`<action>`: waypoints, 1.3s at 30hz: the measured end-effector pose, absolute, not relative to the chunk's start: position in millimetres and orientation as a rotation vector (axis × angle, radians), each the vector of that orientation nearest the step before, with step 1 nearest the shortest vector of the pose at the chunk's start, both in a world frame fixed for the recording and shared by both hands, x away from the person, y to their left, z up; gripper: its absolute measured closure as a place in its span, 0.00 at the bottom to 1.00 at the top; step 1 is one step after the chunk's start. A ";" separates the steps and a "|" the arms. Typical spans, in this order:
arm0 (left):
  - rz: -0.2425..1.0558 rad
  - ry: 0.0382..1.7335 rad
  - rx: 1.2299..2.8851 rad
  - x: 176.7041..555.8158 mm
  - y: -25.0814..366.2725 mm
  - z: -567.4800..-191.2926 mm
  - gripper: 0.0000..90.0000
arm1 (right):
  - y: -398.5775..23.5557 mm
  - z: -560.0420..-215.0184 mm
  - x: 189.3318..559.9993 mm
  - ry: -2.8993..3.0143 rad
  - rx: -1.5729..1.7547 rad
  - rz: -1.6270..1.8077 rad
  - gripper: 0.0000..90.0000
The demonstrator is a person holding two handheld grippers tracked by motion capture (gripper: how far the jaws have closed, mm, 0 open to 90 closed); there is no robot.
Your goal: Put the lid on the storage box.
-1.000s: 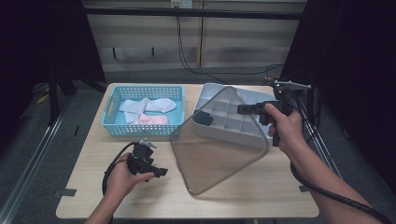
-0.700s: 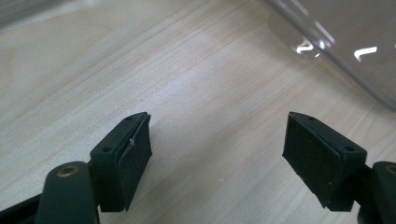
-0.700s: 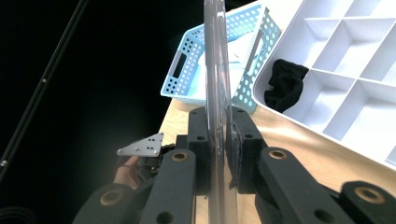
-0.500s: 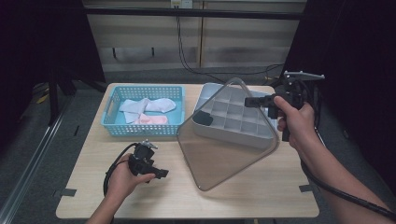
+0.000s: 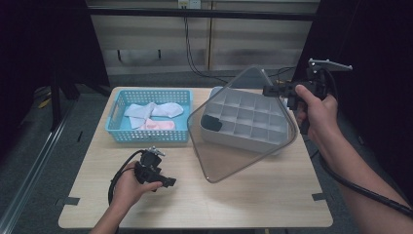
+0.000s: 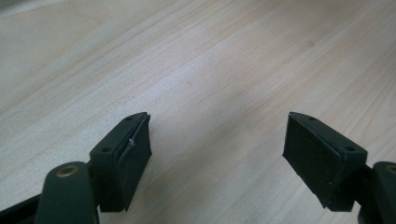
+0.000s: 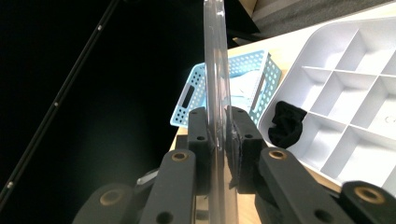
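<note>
High view, table: pale wooden table (image 5: 253,195), bearing two containers side by side at its far half, the basket to the left and the box to the right.
Container one: blue perforated plastic basket (image 5: 117,127) with a handle slot in its near end wall.
Basket contents: a loose heap of small soft items, white cloth pieces (image 5: 156,110) lying over a pink cloth piece (image 5: 160,125); how many there are cannot be told.
Container two: white plastic divided organiser box (image 5: 253,131), its cells in a grid, lying open on the table.
Box contents: one black cloth bundle (image 5: 212,122) in the corner cell nearest the basket; the other visible cells are bare.
Lid: clear smoky plastic lid with rounded corners (image 5: 229,163), lifted off the box and tilted steeply, its lowest corner down near the table in front of the box and its top corner up at the right gripper.
Right gripper view, grip: right gripper (image 7: 219,140) has its pads pressed tight on either face of the lid (image 7: 215,70), seen edge-on, with the basket (image 7: 198,93) and the box (image 7: 355,135) behind.
Left gripper: left gripper (image 6: 217,158) rests low over bare table (image 6: 196,60) in front of the basket, well apart from both containers, jaws spread wide, nothing between them.
</note>
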State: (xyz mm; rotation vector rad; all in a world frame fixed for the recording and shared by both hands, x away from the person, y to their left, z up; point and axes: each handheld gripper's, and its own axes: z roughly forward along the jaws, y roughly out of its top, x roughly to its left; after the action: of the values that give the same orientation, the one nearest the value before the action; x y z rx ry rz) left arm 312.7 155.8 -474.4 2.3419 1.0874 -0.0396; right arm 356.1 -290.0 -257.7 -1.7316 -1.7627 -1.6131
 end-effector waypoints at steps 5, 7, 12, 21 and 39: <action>-0.041 1.089 2.346 312.9 156.5 -474.8 0.25 | -292.5 -256.5 359.0 -1.727 -1.722 -1.639 0.90; -0.040 1.087 2.351 313.2 157.1 -474.6 0.25 | -293.5 -255.2 359.4 -1.713 -1.716 -1.650 0.90; -0.044 1.092 2.347 312.5 156.1 -474.1 0.25 | -298.2 -251.3 361.7 -1.690 -1.729 -1.676 0.90; -0.061 1.083 2.368 313.9 154.2 -477.7 0.25 | -318.8 -258.7 381.9 -1.610 -1.822 -1.740 0.90; -0.060 1.089 2.362 318.4 156.0 -478.5 0.25 | -360.1 -304.4 436.6 -1.488 -2.086 -1.752 0.90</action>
State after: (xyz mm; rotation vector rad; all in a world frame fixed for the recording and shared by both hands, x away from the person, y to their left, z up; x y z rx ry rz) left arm 318.4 156.0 -478.5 2.3620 1.0888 -0.0604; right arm 436.6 -360.1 -304.4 -2.0863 -1.4876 -1.7515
